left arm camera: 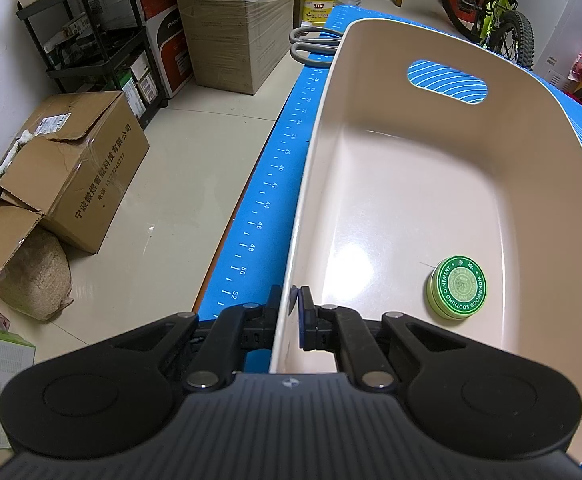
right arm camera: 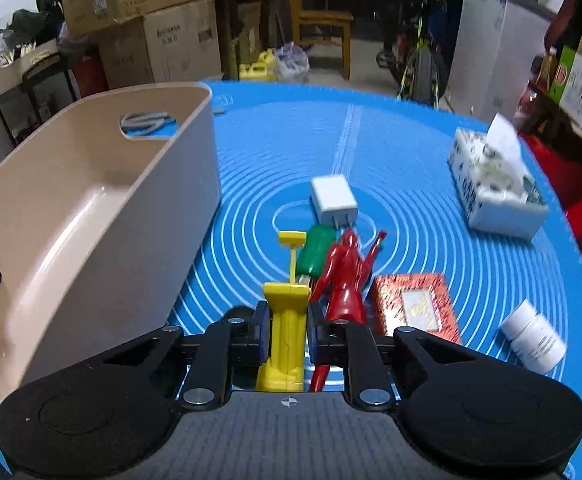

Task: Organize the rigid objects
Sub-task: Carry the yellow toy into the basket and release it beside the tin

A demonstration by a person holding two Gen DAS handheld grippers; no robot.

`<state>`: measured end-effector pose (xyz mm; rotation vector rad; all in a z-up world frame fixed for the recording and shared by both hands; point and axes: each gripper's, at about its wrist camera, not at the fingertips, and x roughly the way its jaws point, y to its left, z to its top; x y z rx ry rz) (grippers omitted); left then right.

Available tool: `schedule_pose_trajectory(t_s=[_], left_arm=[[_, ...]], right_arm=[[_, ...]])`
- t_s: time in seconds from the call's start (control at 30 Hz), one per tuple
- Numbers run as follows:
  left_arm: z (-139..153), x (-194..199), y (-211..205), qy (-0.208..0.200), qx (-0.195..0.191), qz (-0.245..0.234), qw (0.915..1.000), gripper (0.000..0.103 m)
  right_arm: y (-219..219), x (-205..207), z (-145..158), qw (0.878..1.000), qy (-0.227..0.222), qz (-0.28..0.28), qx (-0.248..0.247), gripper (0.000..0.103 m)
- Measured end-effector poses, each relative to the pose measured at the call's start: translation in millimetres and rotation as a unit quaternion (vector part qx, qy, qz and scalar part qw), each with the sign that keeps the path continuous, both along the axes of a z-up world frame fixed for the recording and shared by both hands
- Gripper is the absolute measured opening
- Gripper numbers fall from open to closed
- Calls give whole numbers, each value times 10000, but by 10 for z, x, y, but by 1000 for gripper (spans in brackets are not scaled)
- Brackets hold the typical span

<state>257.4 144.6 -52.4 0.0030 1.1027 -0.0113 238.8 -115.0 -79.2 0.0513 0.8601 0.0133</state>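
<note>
1. Mat (right arm camera: 431, 208): blue, ringed, spread over the desk; it carries everything below.
2. Bin (left arm camera: 411, 184): beige, with a handle slot; it stands at the mat's left edge and is the likely target for sorting. It holds one item so far.
3. Left tongs (left arm camera: 293, 304): I hold them low and level, reaching forward along the bin's length. They are pressed onto the bin's near rim, one finger outside the wall and one inside, steadying it.
4. Right tongs (right arm camera: 287, 332): held low over the mat, pointing away from me, with the bin to their left. They pinch the yellow tool (right arm camera: 285, 320) by its body; its thin stem points ahead.
5. Step in hand, as I judge it: the yellow tool is gripped but looks not yet lifted from the pile. The next move calls for raising it, swinging left over the bin's wall, and releasing inside.
6. Tissue box (right arm camera: 495, 184): far right, well apart from the pile.
7. Red box (right arm camera: 415, 308): just right of the pile.
8. Red tool (right arm camera: 345, 276): beside the yellow tool; it may snag on lifting.
9. Charger (right arm camera: 333, 200): white, beyond the pile.
10. Bottle (right arm camera: 533, 342): white, lying on its side near the right edge.
11. Green handle (right arm camera: 315, 250): part of the pile.
12. Tin (left arm camera: 457, 288): green, on the bin's floor.
</note>
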Motion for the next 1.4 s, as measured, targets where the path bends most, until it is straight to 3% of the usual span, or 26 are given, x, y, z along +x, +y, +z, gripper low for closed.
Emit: schedule_pose_trajectory(t_s=[0.23,0.77,1.07,1.4], left_arm=[[-1,0,1,-1,-1,-3,10000,9],[1,-8,-5,-10,22,-18,10000,9],[10,-15,6,-25,24,-39,10000,9],[18,-18,1,-37,1,-51,10000,8]], right_arm=[[58,-104,275,9979,-572,52,-283,28],[403,78,988,9882,-1452,440,-217,28],[953,276,1050,9839,-1411,1090,-91,28],[1425,588,685,9881,-598,1408,146,28]])
